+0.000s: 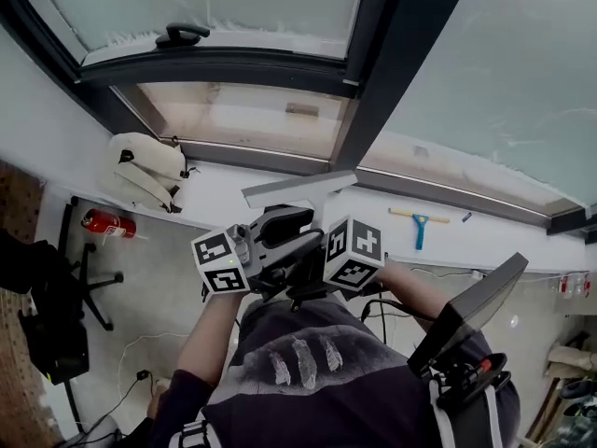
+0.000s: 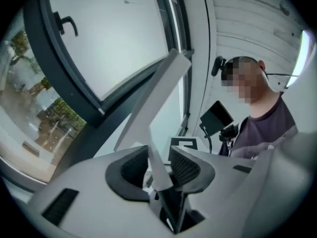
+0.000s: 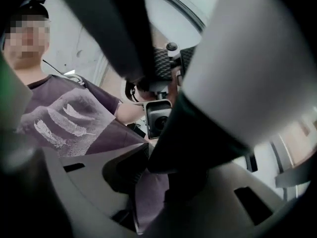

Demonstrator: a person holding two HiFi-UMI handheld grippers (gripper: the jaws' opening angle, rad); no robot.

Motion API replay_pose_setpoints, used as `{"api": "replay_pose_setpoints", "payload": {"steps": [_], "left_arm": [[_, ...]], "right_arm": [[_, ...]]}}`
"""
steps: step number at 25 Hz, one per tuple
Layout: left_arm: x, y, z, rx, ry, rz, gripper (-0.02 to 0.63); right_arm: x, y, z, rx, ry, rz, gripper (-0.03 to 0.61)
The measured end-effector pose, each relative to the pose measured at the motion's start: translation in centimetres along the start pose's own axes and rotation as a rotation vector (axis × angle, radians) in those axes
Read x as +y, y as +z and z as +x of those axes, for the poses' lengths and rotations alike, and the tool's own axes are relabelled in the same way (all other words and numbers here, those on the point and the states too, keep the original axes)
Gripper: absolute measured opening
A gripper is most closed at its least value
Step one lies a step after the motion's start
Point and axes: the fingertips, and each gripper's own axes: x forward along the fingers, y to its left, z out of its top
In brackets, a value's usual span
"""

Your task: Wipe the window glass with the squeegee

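Note:
A grey squeegee (image 1: 298,189) with a black handle stands upright in front of my chest, below the frosted window glass (image 1: 215,3). Both grippers face each other under it. My left gripper (image 1: 270,255) is open: in the left gripper view the squeegee's (image 2: 158,83) thin stem passes between the pads (image 2: 132,168) without being pressed by them. My right gripper (image 1: 312,264) comes in from the other side. Its own view is dark and blurred, and the black handle (image 3: 198,143) lies across its jaws, against them. The left gripper's camera (image 3: 157,119) shows just beyond.
A second squeegee (image 1: 420,224), blue and yellow, lies on the white sill (image 1: 233,203). A white bag (image 1: 145,168) sits at the sill's left end. On the floor are a red fire extinguisher (image 1: 105,222) and an office chair (image 1: 79,278). A dark screen (image 1: 466,311) hangs at my right.

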Motion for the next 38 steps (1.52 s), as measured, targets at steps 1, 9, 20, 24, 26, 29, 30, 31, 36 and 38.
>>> {"api": "replay_pose_setpoints", "payload": {"steps": [1, 9, 20, 24, 26, 29, 30, 31, 36, 38], "left_arm": [[0.7, 0.7, -0.2, -0.035, 0.001, -0.016, 0.102], [2.8, 5.1, -1.8, -0.057, -0.118, -0.097, 0.284], [5.3, 16.2, -11.1, -0.058, -0.358, -0.150, 0.081], [4.8, 21.7, -11.2, -0.091, -0.485, -0.198, 0.075], [4.4, 23.5, -10.0, -0.078, -0.554, -0.197, 0.075], [3.9, 24.9, -8.1, -0.071, -0.576, -0.146, 0.075], [4.0, 24.9, -7.4, -0.053, -0.553, -0.092, 0.075], [4.3, 25.0, -6.6, -0.021, -0.519, -0.020, 0.075], [5.0, 27.4, -2.4, 0.058, -0.407, 0.230, 0.100], [4.9, 28.5, -1.4, 0.044, -0.383, 0.276, 0.138]], "right_arm": [[-0.3, 0.2, -0.4, 0.005, 0.018, -0.012, 0.097], [-4.0, 3.2, -1.2, 0.148, -0.045, -0.053, 0.097], [-7.0, 18.1, 1.7, -0.374, -0.069, 0.038, 0.097], [-6.5, 24.0, -1.1, -0.830, -0.095, -0.070, 0.097], [-6.8, 25.7, -2.6, -0.937, -0.127, -0.133, 0.097], [-7.1, 26.5, -5.4, -1.037, -0.232, -0.186, 0.091], [-7.2, 26.6, -6.7, -1.075, -0.278, -0.187, 0.089], [-7.2, 26.9, -8.2, -1.121, -0.313, -0.185, 0.089], [-7.1, 29.2, -15.3, -1.232, -0.452, -0.233, 0.087], [-6.7, 30.2, -17.7, -1.269, -0.489, -0.260, 0.087]]}}
